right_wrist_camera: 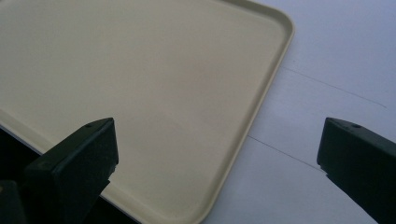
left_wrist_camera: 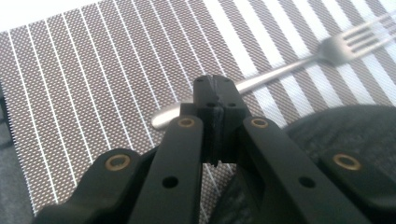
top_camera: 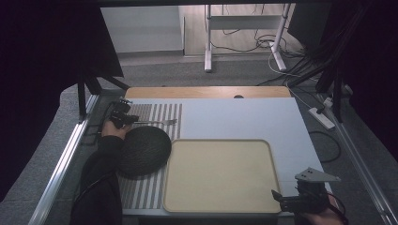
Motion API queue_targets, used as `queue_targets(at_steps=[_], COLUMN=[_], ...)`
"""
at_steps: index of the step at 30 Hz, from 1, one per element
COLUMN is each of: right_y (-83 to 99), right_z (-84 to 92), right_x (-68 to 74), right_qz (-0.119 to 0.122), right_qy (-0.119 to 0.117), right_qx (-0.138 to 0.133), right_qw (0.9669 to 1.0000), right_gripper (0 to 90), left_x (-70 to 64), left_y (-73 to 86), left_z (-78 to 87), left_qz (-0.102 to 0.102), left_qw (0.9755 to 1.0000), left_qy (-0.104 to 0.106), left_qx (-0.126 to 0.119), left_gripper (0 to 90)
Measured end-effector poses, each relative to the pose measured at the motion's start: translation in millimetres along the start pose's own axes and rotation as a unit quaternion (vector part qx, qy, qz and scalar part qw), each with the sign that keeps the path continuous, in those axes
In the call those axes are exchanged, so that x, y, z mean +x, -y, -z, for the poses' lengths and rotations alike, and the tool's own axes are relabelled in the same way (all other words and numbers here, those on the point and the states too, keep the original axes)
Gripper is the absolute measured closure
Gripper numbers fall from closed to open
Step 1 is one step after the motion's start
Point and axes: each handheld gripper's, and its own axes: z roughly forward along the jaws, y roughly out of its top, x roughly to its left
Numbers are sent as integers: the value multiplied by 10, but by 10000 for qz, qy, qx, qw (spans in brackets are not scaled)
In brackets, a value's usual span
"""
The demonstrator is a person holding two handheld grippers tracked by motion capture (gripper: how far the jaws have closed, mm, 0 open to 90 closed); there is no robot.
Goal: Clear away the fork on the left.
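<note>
Pale grey-blue tabletop [top_camera: 244, 117], wooden strip along its far edge. Striped placemat [top_camera: 157, 115] lies flat on the left side, running from far to near. Beige tray [top_camera: 220, 176], bare, sits flat near centre, its left edge just beside the placemat. On the placemat: fork [top_camera: 157, 122] at the far end, tines to the right; dark round bowl [top_camera: 141, 151] upside down, nearer.

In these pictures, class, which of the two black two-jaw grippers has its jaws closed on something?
The left gripper: its jaws pinch the silver metal fork handle. The right gripper stands open beside the beige tray.
</note>
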Motion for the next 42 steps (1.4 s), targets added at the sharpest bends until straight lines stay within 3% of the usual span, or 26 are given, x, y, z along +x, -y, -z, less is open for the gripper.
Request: queue_targets(at_steps=[11, 14, 21, 23, 29, 36, 42], right_y=[3, 3, 4, 4, -5, -2, 6], right_z=[1, 1, 5, 3, -10, -6, 4], right_x=[-5, -2, -2, 1, 3, -4, -4], right_qz=[-3, 15, 25, 31, 39, 12, 12], right_qy=[-37, -39, -41, -42, -55, -59, -55], right_qx=[-10, 1, -3, -18, 15, 8, -9], right_qw=[10000, 10000, 10000, 10000, 10000, 10000, 10000], right_gripper=[0, 0, 0, 0, 0, 0, 0], left_x=[152, 205, 186, 166, 193, 219, 176], left_y=[-17, 10, 54, 65, 2, -40, -7], left_z=[-189, -197, -147, -150, -157, -260, -200], left_qz=[290, 460, 236, 75, 240, 391, 294], left_qw=[9992, 9989, 9991, 9990, 9994, 9988, 9984], left_qy=[-228, -82, 13, -76, -193, -239, -204], left_qx=[173, 78, 366, 429, 163, 176, 430], left_gripper=[890, 890, 891, 891, 891, 891, 891])
